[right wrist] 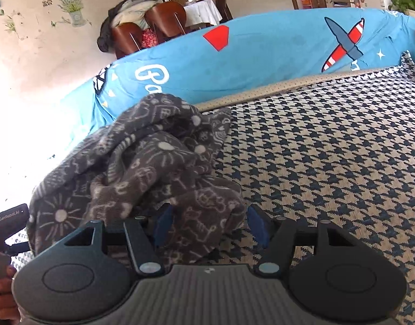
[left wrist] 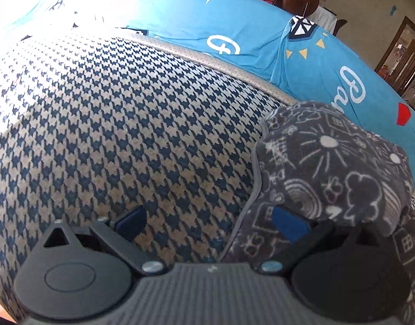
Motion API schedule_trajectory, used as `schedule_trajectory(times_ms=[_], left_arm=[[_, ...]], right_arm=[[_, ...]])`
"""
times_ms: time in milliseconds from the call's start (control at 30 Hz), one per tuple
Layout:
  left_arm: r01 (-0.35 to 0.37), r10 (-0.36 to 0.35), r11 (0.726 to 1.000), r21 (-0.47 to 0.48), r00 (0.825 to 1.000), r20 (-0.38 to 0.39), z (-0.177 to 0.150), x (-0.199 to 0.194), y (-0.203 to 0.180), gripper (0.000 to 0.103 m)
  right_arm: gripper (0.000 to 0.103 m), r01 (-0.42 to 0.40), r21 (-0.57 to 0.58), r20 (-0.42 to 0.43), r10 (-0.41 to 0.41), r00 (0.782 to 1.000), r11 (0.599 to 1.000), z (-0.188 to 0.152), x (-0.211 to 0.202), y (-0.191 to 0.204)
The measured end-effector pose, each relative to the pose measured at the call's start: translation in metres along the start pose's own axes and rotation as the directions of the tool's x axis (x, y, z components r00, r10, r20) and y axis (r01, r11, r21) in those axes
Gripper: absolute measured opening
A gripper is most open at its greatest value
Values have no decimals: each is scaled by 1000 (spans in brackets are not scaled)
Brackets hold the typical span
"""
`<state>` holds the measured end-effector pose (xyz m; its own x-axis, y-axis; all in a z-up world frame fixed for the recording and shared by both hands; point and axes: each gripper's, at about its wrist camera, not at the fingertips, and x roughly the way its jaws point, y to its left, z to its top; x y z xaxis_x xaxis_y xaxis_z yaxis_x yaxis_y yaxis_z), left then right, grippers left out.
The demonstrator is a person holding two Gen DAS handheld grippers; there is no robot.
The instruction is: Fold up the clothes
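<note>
A crumpled grey fleece garment (right wrist: 142, 173), printed with white doodles, is lying in a heap on the houndstooth cover (right wrist: 329, 162) of a sofa. Behind it, the backrest is draped in a bright blue sheet (right wrist: 261, 59) with a red-and-white plane on it.

The right gripper (right wrist: 208, 223) is pointing down at the near edge of the heap. Its blue-padded fingers (right wrist: 257, 226) are standing apart, and a fold of the fleece is sitting between them, up against the left pad. The right pad is looking clear of the cloth, so the claw is reading as released rather than clenched.

The left gripper (left wrist: 210, 220) is coming in from the other side. Its jaws are spread wide, with its left pad (left wrist: 130, 220) hanging over bare houndstooth and its right pad (left wrist: 288, 223) lying against the underside of a bunched lobe of the garment (left wrist: 334, 173). Nothing is being pinched there either.

At the near left of the right camera's view, a hand (right wrist: 1, 295) is gripping the other tool's handle. Far off, brown chairs (right wrist: 164, 19) are standing by a white-clothed table (right wrist: 202, 10).
</note>
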<state>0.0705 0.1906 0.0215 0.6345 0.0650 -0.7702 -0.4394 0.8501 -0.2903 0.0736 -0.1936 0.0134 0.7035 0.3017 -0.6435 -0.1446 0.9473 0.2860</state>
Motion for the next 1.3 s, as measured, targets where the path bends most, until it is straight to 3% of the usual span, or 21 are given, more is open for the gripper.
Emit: schedule_trajectory(times_ms=[200, 400, 467, 533, 633, 733, 933, 1000, 1167, 1233, 1300], left_arm=[[81, -77, 995, 65, 996, -52, -8, 19, -28, 102], [200, -187, 967, 158, 978, -95, -16, 21, -65, 102], [227, -211, 952, 204, 972, -100, -18, 19, -80, 101], [256, -236, 938, 233, 965, -111, -19, 17, -94, 98], [283, -259, 922, 265, 958, -124, -20, 14, -114, 98], [316, -287, 904, 286, 948, -139, -19, 13, -130, 98], [384, -355, 858, 342, 924, -145, -20, -8, -158, 99], [403, -375, 845, 352, 915, -147, -20, -14, -161, 100], [418, -389, 833, 363, 909, -152, -19, -20, -159, 100], [422, -393, 833, 357, 906, -155, -20, -19, -157, 100], [423, -393, 832, 359, 906, -156, -21, -17, -156, 100]], right_arm=[[62, -7, 1, -73, 7, 997, 1000, -6, 31, 4], [62, -65, 25, -101, 67, 993, 998, -9, 39, 4], [61, -74, 27, -101, 76, 992, 997, -9, 38, 3], [52, -80, 39, -97, 83, 992, 996, -9, 36, 0], [31, -78, 52, -77, 82, 994, 996, -7, 31, -5], [21, -15, 49, -42, 17, 999, 999, -2, 18, -12], [18, 98, 56, 91, -103, 991, 994, 16, -20, -28], [19, 101, 64, 142, -109, 984, 993, 21, -32, -32], [20, 4, 65, 219, -18, 976, 998, 36, -53, -33], [29, -56, 52, 235, 42, 971, 997, 40, -55, -29], [30, -144, 41, 211, 133, 968, 989, 44, -48, -22]])
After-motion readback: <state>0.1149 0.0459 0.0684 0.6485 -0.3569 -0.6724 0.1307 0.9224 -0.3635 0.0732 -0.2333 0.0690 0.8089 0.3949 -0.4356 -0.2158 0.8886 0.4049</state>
